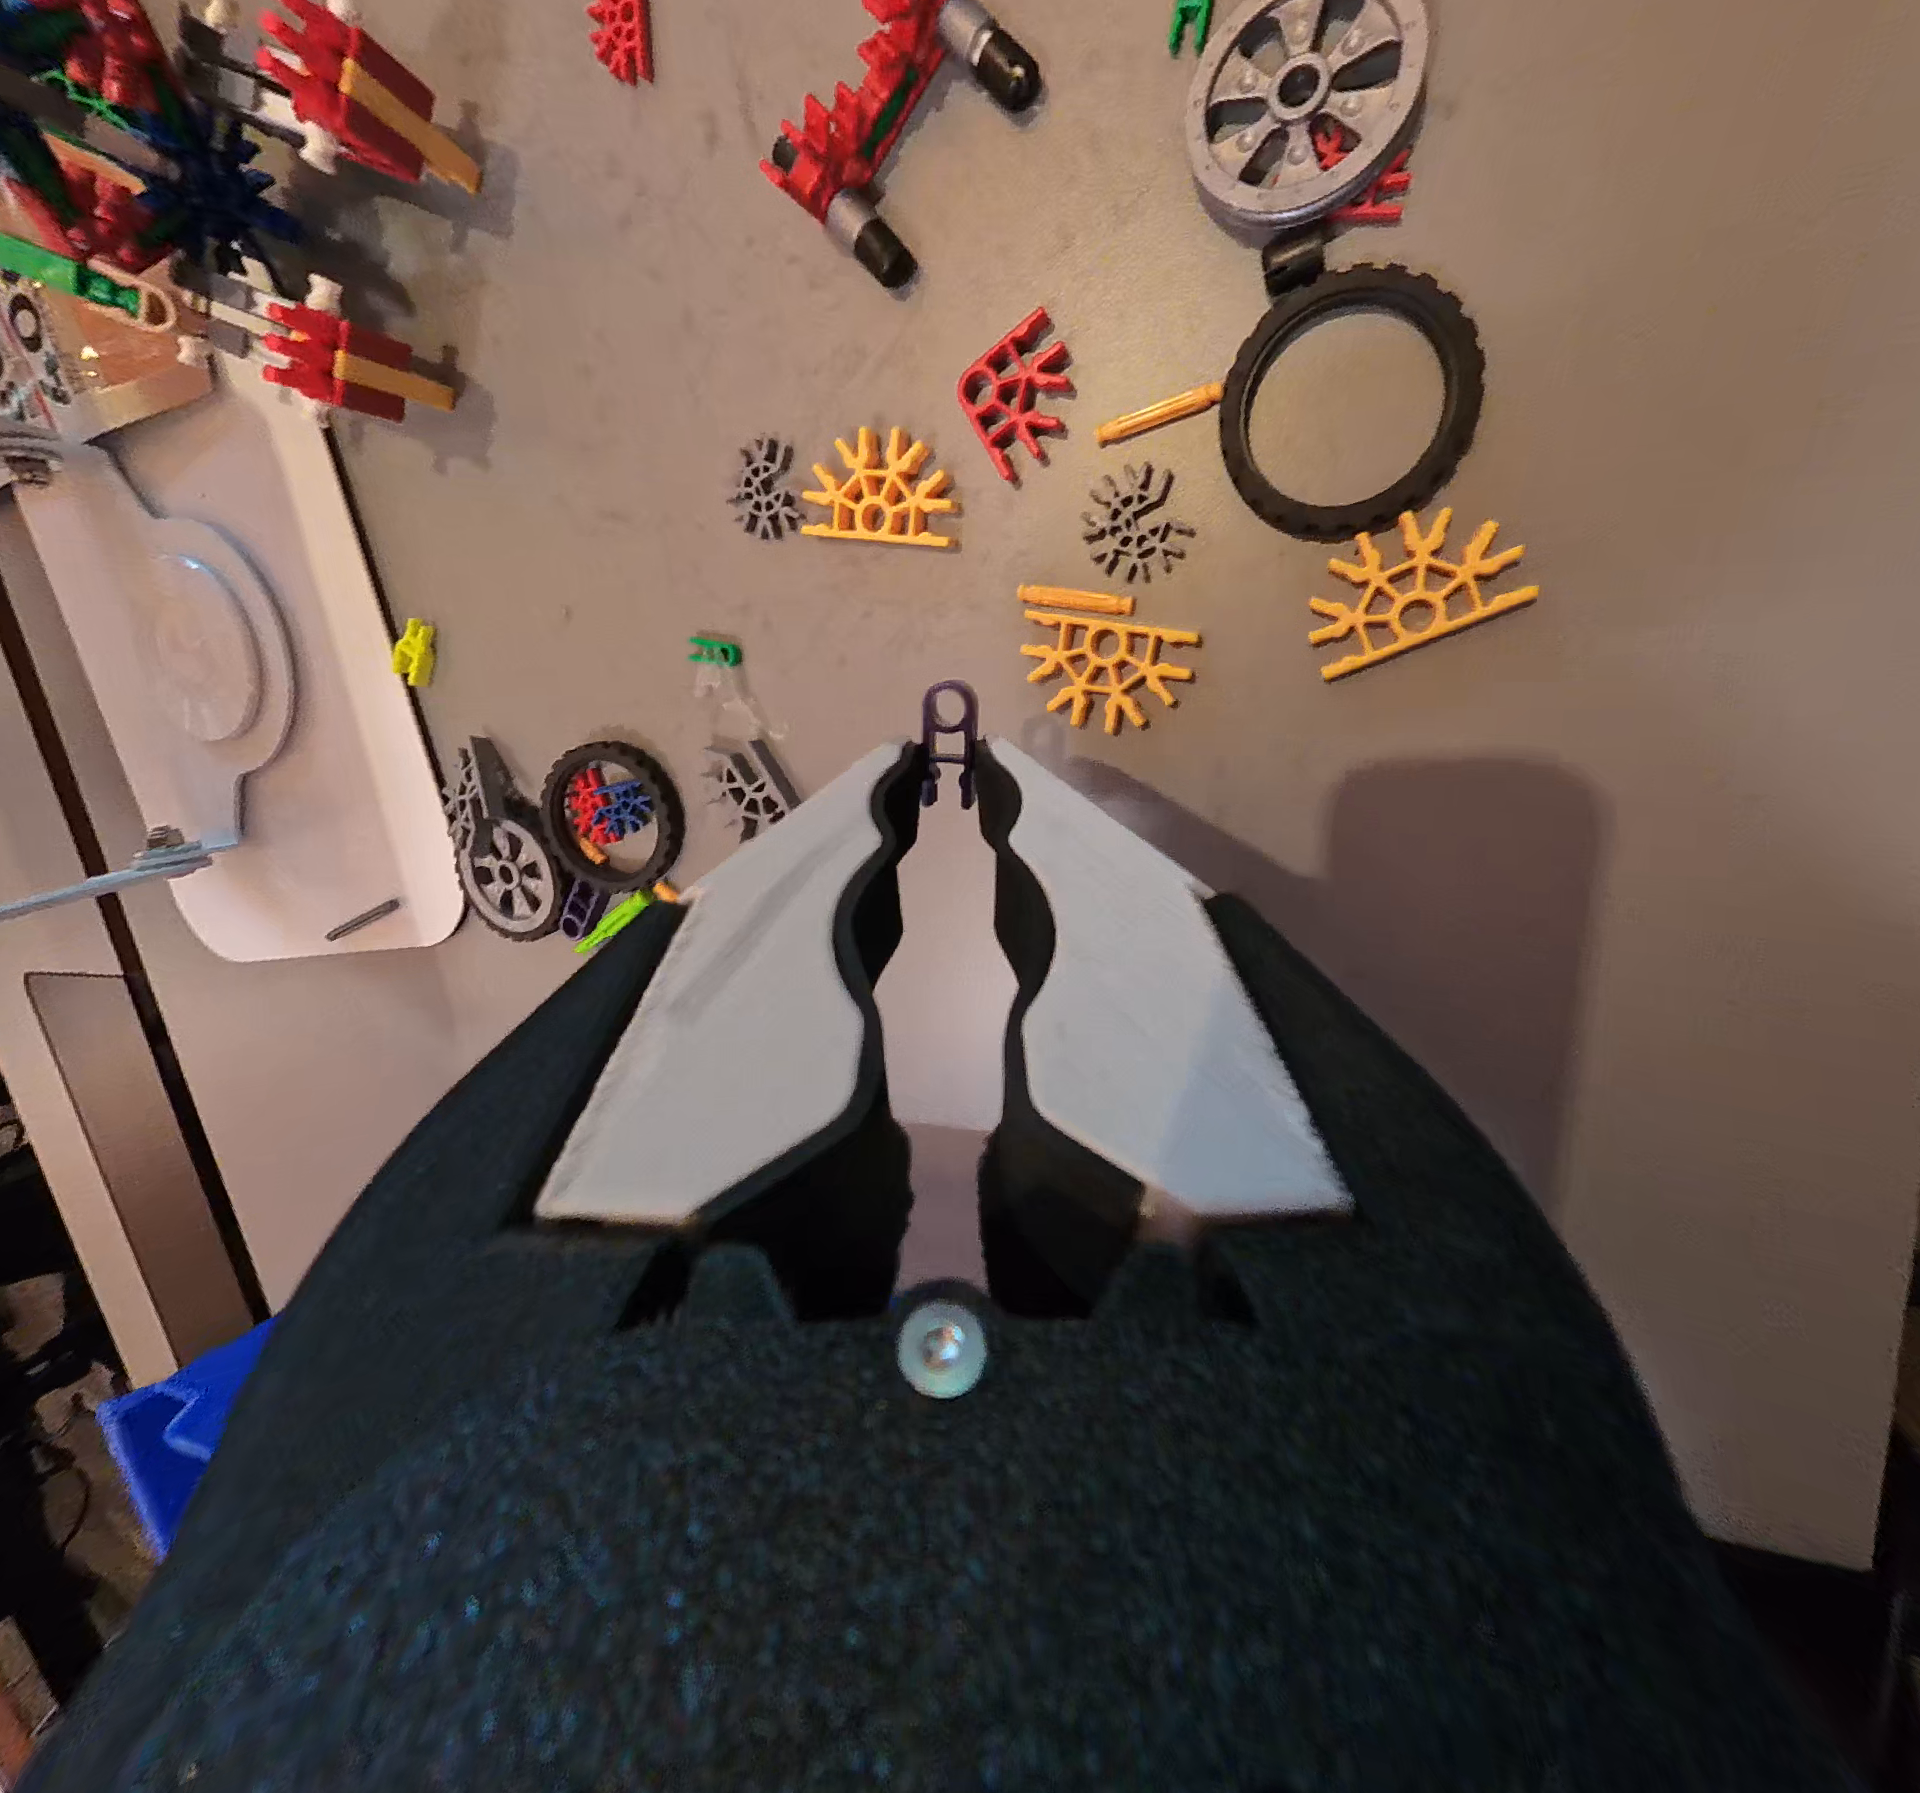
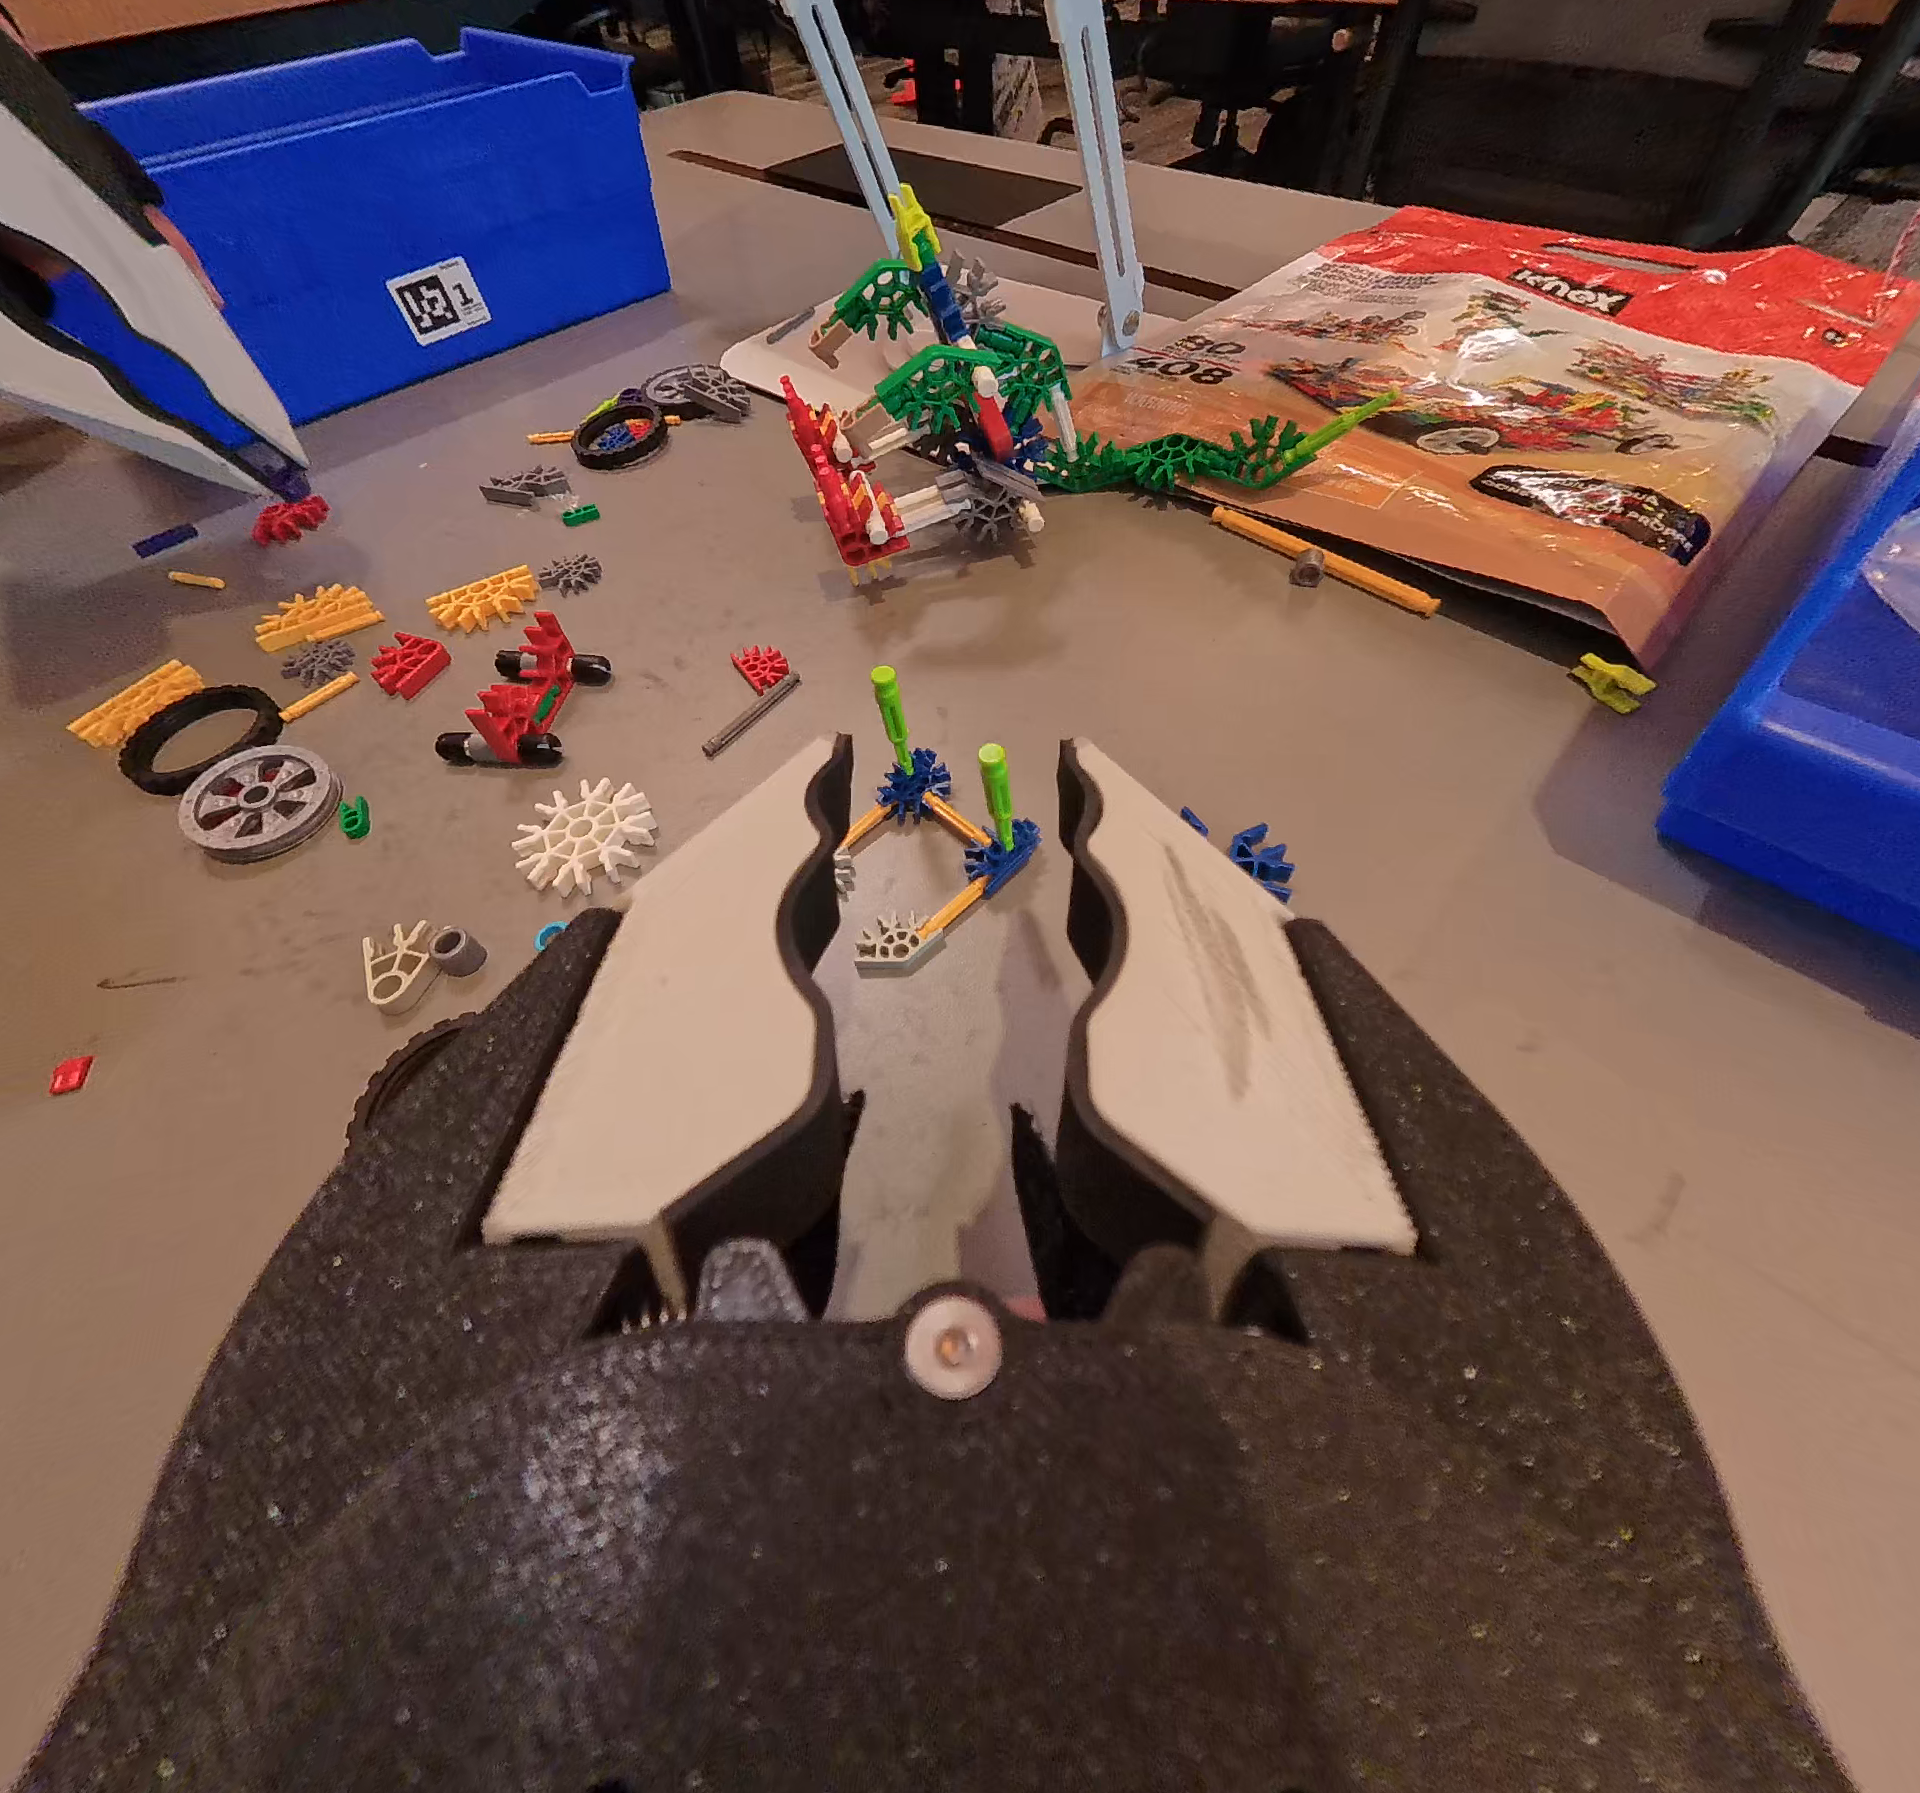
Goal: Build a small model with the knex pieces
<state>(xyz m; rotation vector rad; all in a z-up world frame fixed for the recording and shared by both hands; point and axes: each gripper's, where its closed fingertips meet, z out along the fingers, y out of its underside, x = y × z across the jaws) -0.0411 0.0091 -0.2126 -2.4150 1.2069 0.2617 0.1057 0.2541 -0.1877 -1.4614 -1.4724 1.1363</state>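
My left gripper (image 1: 948,758) is shut on a small purple clip connector (image 1: 948,715), held by its fingertips above the grey table (image 1: 1610,289). Yellow half-circle connectors (image 1: 1107,668) and a clear piece (image 1: 732,694) lie just beyond it. The left gripper also shows at the far left of the right wrist view (image 2: 272,474), above a red connector (image 2: 291,519). My right gripper (image 2: 956,746) is open and empty. Between and just beyond its fingertips stands a small assembly (image 2: 1003,855) of blue connectors, yellow rods, two upright lime rods and grey connectors.
Loose pieces are scattered around: a black tyre (image 1: 1351,403), a grey wheel (image 1: 1304,86), a white snowflake connector (image 2: 585,834). A colourful built model (image 2: 935,424) stands by a white stand base (image 1: 260,652). Blue bins (image 2: 416,185) (image 2: 1808,756) and a toy bag (image 2: 1507,413) border the table. The tips of one gripper are about 30 cm away from the tips of the other. The clear piece (image 1: 732,694) is about 8 cm from my left fingertips. It is also in sight in the right wrist view (image 2: 561,508).
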